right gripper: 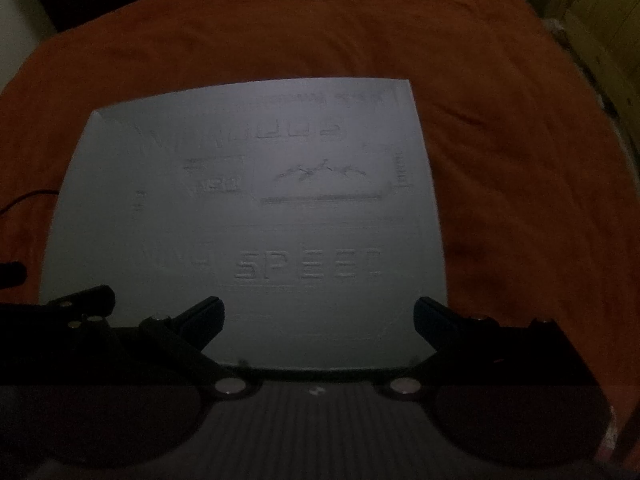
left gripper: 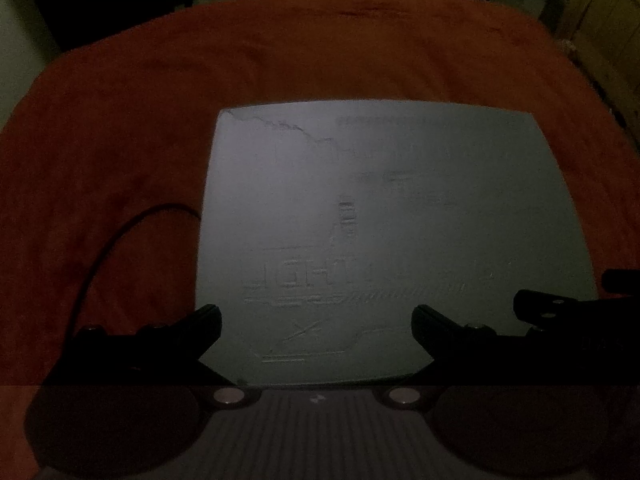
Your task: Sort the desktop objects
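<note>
Pretty dim shot. A grey mat point(left gripper: 384, 232) lies flat on the orange cloth point(left gripper: 120, 120), and no loose desktop objects show on it in either view, so it could be cleared already or just waiting for stuff.

The left gripper point(left gripper: 316, 320) and right gripper point(right gripper: 319, 312) both hang over the mat's near edge, jaws spread wide, holding nothing. The mat runs straight ahead of both, so neither is really nearer. Its long axis is hard to call through the fisheye. The print reads "SPEED" upright in the right view.

A black cable point(left gripper: 120, 236) curls on the cloth left of the mat.
</note>
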`<control>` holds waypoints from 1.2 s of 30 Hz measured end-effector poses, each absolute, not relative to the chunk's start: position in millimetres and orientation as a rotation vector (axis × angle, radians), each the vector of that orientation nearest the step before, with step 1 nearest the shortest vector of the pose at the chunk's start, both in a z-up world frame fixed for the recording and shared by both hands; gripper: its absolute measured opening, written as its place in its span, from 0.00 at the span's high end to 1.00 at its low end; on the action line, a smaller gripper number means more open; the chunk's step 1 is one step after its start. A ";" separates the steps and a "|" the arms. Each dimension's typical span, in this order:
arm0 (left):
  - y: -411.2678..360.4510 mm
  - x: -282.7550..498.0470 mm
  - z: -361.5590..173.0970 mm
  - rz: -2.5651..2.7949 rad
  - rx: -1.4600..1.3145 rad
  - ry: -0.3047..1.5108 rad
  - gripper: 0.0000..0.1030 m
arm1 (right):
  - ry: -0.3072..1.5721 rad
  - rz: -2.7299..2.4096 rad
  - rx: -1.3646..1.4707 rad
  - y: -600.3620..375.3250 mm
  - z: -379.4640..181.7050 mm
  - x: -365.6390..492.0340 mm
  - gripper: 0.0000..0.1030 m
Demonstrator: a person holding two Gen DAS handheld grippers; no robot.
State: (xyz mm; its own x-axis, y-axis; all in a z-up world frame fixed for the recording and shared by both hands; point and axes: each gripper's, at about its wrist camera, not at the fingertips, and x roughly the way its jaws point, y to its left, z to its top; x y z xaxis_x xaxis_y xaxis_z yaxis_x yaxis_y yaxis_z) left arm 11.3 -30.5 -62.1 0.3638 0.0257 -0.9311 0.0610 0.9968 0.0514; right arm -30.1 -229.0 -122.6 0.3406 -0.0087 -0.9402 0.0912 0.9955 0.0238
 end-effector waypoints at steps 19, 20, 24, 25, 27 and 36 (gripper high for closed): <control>-1.8 -29.8 -22.6 0.034 0.082 1.060 0.00 | 1.151 0.072 0.153 -205.5 -90.2 -26.7 0.00; 1.3 -30.8 -23.7 0.037 0.072 1.061 0.00 | 1.147 0.073 0.154 -204.0 -89.2 -26.8 0.00; 2.0 -20.1 -34.5 0.057 0.047 1.107 0.00 | 1.147 0.054 0.155 -207.4 -91.9 -26.2 0.00; 1.9 -15.6 -37.3 0.061 0.047 1.115 0.00 | 1.150 0.046 0.155 -209.3 -93.4 -26.4 0.00; -0.2 -12.4 -38.4 0.072 0.044 1.119 0.00 | 1.154 0.029 0.155 -213.2 -96.3 -26.6 0.00; -9.5 -16.0 -41.8 0.049 0.054 1.121 0.00 | 1.173 -0.043 0.156 -231.0 -109.3 -28.2 0.00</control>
